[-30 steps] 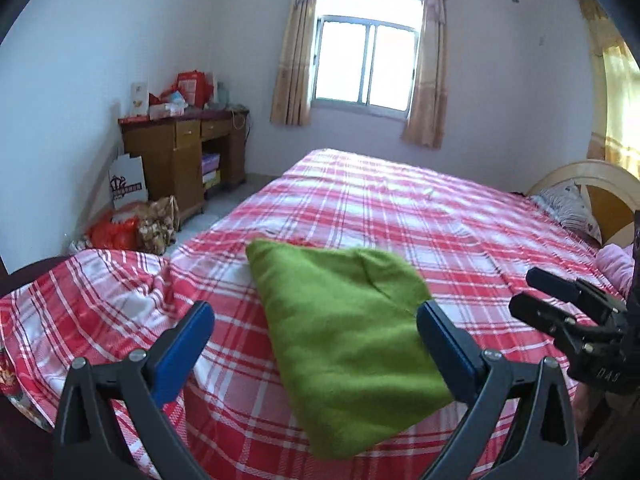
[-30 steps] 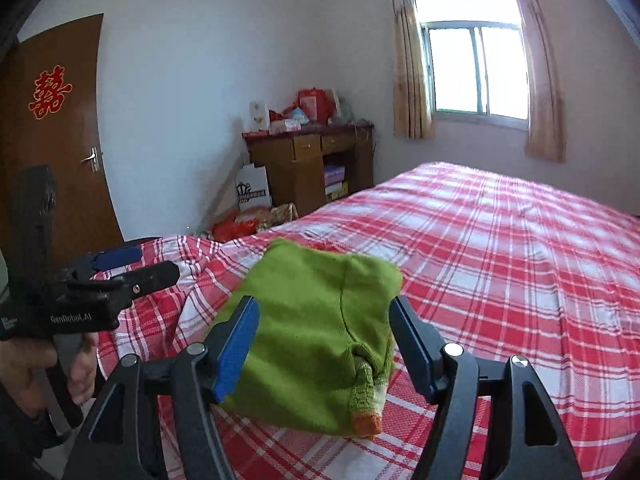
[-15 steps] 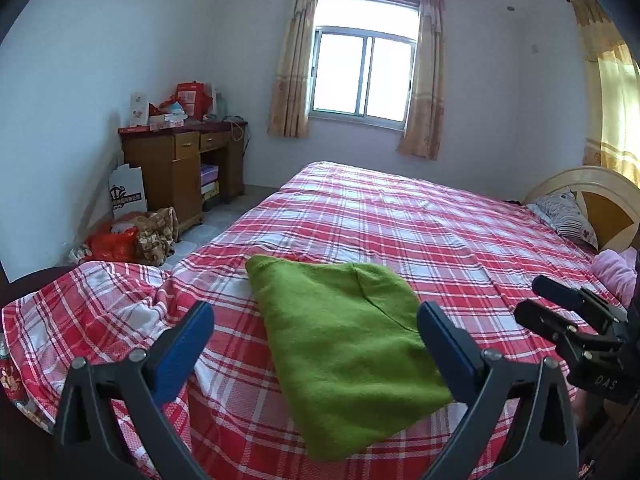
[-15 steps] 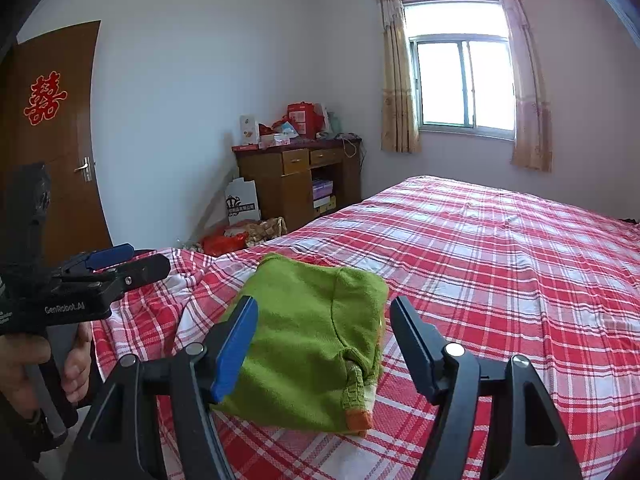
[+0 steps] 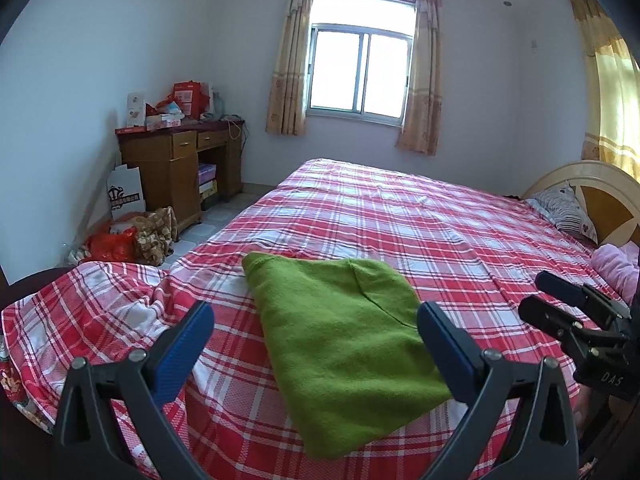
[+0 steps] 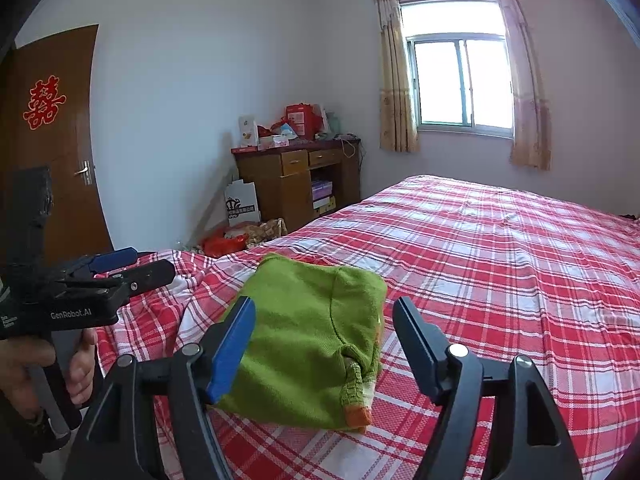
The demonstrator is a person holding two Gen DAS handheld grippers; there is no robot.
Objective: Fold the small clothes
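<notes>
A green knitted garment (image 5: pixel 340 340) lies folded in a rough rectangle on the red plaid bed sheet (image 5: pixel 440 232), near the bed's front edge. In the right wrist view the same garment (image 6: pixel 304 320) shows an orange-trimmed cuff (image 6: pixel 356 412) poking out at its near corner. My left gripper (image 5: pixel 315 312) hovers in front of the garment, open, with nothing between its blue pads. My right gripper (image 6: pixel 324 306) is likewise open and holds nothing. Each gripper shows in the other's view: the right gripper (image 5: pixel 536 294) at the far right, the left gripper (image 6: pixel 152 264) at the left in a person's hand (image 6: pixel 24 372).
The sheet is bunched at the bed's left corner (image 5: pixel 100 300). A wooden desk (image 5: pixel 176 168) with boxes stands by the left wall, with bags (image 5: pixel 120 240) on the floor. A pillow (image 5: pixel 568 212), headboard (image 5: pixel 600 184) and pink cloth (image 5: pixel 616 264) lie right. A brown door (image 6: pixel 52 140) is left.
Both views have drifted slightly, so the garment sits a little lower in each. The garment itself lies unchanged and both grippers stay open.
</notes>
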